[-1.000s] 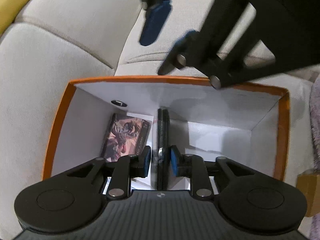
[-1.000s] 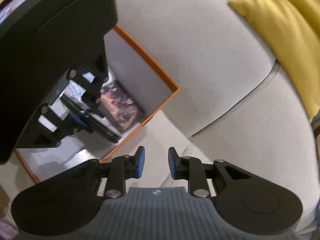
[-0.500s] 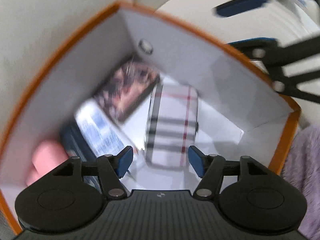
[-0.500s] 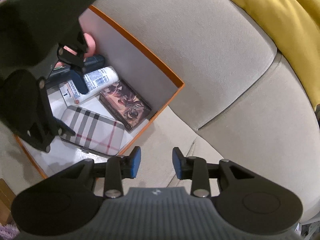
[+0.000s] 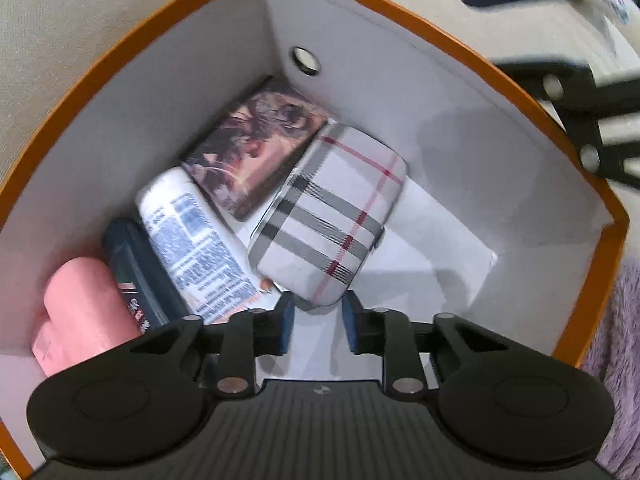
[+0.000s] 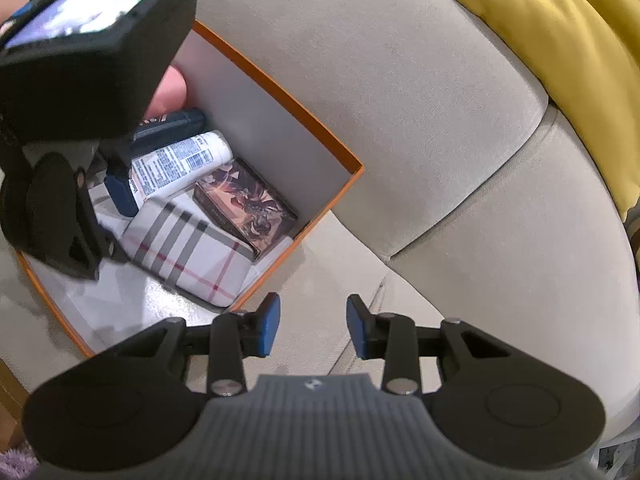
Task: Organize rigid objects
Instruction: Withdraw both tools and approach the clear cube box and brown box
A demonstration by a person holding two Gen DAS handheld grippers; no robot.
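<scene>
An orange box (image 5: 400, 4) with white walls sits on the sofa seat. Inside lie a plaid case (image 5: 332, 212), a dark picture box (image 5: 256, 148), a white printed tube (image 5: 196, 240), a dark blue bottle (image 5: 136, 276) and a pink roll (image 5: 80, 312). My left gripper (image 5: 319, 322) points straight down into the box, just above the near end of the plaid case. Its jaws are closing and the pads touch nothing. My right gripper (image 6: 313, 326) hovers over the seat cushion beside the box (image 6: 280, 92), its jaws opening with nothing between them.
Beige sofa cushions (image 6: 400, 100) surround the box. A yellow pillow (image 6: 560, 60) lies at the back right. Purple fluffy fabric (image 5: 616, 340) borders the box on the right. The box floor to the right of the plaid case is bare.
The left gripper let go of the plaid case, which went from standing on edge to lying flat. The left jaws opened wide, then narrowed, and the wrist rolled. The right jaws widened slightly.
</scene>
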